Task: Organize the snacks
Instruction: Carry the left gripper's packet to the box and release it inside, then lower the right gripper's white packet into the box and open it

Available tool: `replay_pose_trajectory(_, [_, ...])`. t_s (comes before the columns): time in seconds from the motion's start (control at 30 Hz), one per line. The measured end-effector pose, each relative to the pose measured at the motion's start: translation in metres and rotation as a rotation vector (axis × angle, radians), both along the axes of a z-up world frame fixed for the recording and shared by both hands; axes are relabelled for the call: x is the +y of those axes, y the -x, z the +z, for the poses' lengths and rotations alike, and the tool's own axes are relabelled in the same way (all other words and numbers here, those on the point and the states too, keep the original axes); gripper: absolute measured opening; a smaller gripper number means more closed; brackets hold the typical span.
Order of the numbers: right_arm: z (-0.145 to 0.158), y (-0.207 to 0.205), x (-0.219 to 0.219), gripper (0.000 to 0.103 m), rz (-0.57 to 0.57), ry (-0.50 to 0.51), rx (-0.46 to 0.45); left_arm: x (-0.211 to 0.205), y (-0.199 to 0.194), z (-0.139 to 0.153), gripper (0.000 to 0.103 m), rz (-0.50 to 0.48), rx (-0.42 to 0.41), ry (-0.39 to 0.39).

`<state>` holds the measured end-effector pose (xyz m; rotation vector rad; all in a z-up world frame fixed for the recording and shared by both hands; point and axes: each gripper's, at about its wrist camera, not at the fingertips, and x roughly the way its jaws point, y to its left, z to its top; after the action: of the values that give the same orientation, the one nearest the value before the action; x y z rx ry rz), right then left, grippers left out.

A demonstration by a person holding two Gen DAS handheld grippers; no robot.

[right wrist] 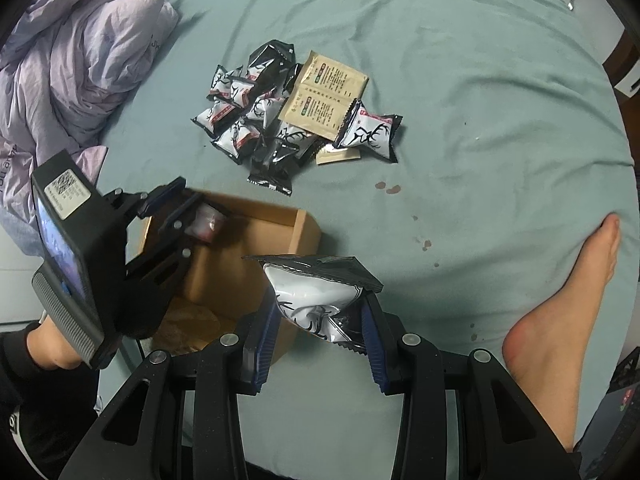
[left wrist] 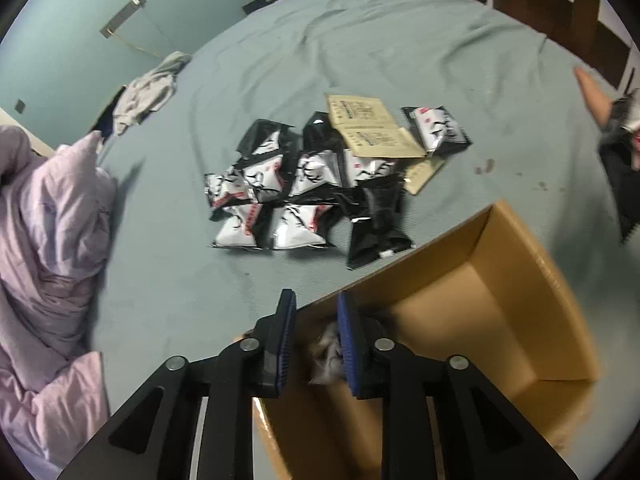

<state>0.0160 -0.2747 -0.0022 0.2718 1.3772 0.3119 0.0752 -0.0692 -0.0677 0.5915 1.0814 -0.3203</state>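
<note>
Snack packets in black-and-white foil (left wrist: 312, 184) lay heaped with 2 tan paper sachets (right wrist: 324, 98) on the teal bedsheet (left wrist: 400, 60). My right gripper (right wrist: 318, 344) was clamped on 1 white packet with antler print (right wrist: 316, 296). My left gripper (left wrist: 316, 344), jaws slightly apart, hung over the open brown cardboard box (left wrist: 520, 280); a blurred packet (right wrist: 206, 222) showed beneath it.

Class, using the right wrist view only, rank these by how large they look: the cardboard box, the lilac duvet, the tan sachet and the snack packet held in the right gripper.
1. lilac duvet
2. cardboard box
3. snack packet in the right gripper, though nearness to the camera enlarges it
4. tan sachet
</note>
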Motion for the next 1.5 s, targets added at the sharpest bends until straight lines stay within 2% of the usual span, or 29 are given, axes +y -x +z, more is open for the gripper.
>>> replay_pose_trajectory(0.03, [0.001, 0.0, 0.0, 0.038, -0.002, 0.002, -0.002, 0.0, 0.001, 0.002, 0.037, -0.002, 0.008, 0.011])
replay_pose_trajectory(0.07, [0.002, -0.001, 0.0, 0.038, -0.005, 0.002, -0.003, 0.001, 0.003, 0.007, 0.042, -0.005, 0.0, 0.018])
replay_pose_trajectory(0.13, [0.005, -0.002, 0.002, 0.038, -0.008, 0.006, -0.008, 0.004, 0.008, 0.018, 0.064, -0.006, -0.033, 0.033])
replay_pose_trajectory(0.23, [0.009, -0.004, 0.008, 0.038, -0.001, 0.015, -0.016, 0.015, 0.012, 0.039, 0.075, 0.01, -0.071, 0.085])
replay_pose_trajectory(0.4, [0.01, -0.008, 0.032, 0.038, 0.042, 0.025, -0.018, 0.05, 0.011, 0.063, 0.075, 0.1, -0.072, 0.159])
replay_pose_trajectory(0.57, [0.007, -0.014, 0.065, 0.038, 0.115, 0.032, -0.014, 0.094, 0.015, 0.068, 0.075, 0.2, -0.027, 0.214])
replay_pose_trajectory(0.8, [-0.027, -0.022, 0.114, 0.037, 0.213, 0.069, 0.056, 0.138, 0.028, 0.066, 0.075, 0.28, 0.016, 0.244])
replay_pose_trajectory(1.1, [-0.066, -0.042, 0.166, 0.037, 0.269, 0.108, 0.089, 0.157, 0.028, 0.07, 0.075, 0.319, 0.033, 0.289])
replay_pose_trajectory(1.37, [-0.079, -0.055, 0.183, 0.038, 0.266, 0.084, 0.065, 0.158, 0.026, 0.063, 0.075, 0.327, 0.063, 0.303])
replay_pose_trajectory(1.5, [-0.081, -0.059, 0.189, 0.038, 0.295, 0.049, 0.024, 0.157, 0.025, 0.056, 0.075, 0.333, 0.076, 0.292])
